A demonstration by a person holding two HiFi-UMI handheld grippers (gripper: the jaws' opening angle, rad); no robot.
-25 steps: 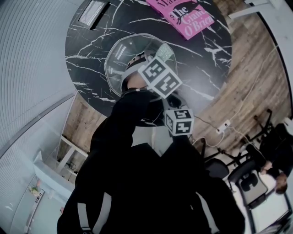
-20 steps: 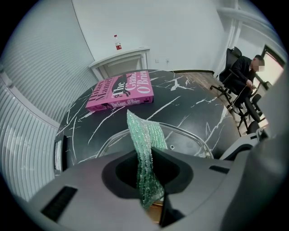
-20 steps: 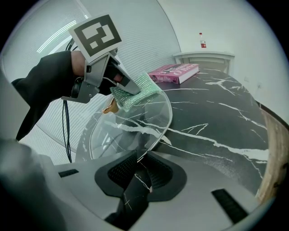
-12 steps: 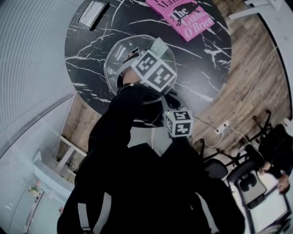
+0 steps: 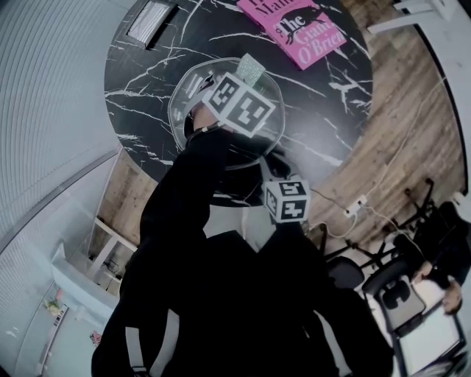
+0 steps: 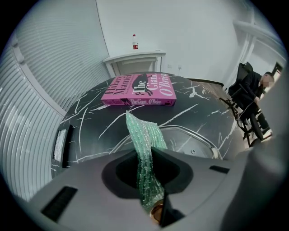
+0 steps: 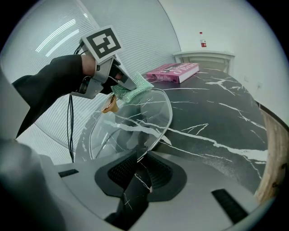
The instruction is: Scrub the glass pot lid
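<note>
The glass pot lid (image 7: 135,119) stands tilted on its edge above the black marble table (image 7: 216,122), and my right gripper (image 7: 139,168) is shut on its near rim. My left gripper (image 7: 121,82) is shut on a green scrubbing cloth (image 7: 132,92) that presses against the lid's upper far rim. In the left gripper view the green scrubbing cloth (image 6: 145,153) hangs out between the jaws, over the lid's metal rim (image 6: 198,135). From the head view the lid (image 5: 193,103) lies mostly under the left gripper (image 5: 246,79), with the cloth (image 5: 251,68) poking past the rim.
A pink book (image 5: 303,26) lies at the table's far side. A dark flat device (image 5: 151,18) lies near the table's left edge. White slatted wall runs along the left. A seated person (image 6: 254,90) and chairs are off to the right, over the wood floor (image 5: 397,125).
My left gripper has slid with the green cloth across the lid, away from me toward the far rim. The right gripper and the lid have stayed nearly still.
</note>
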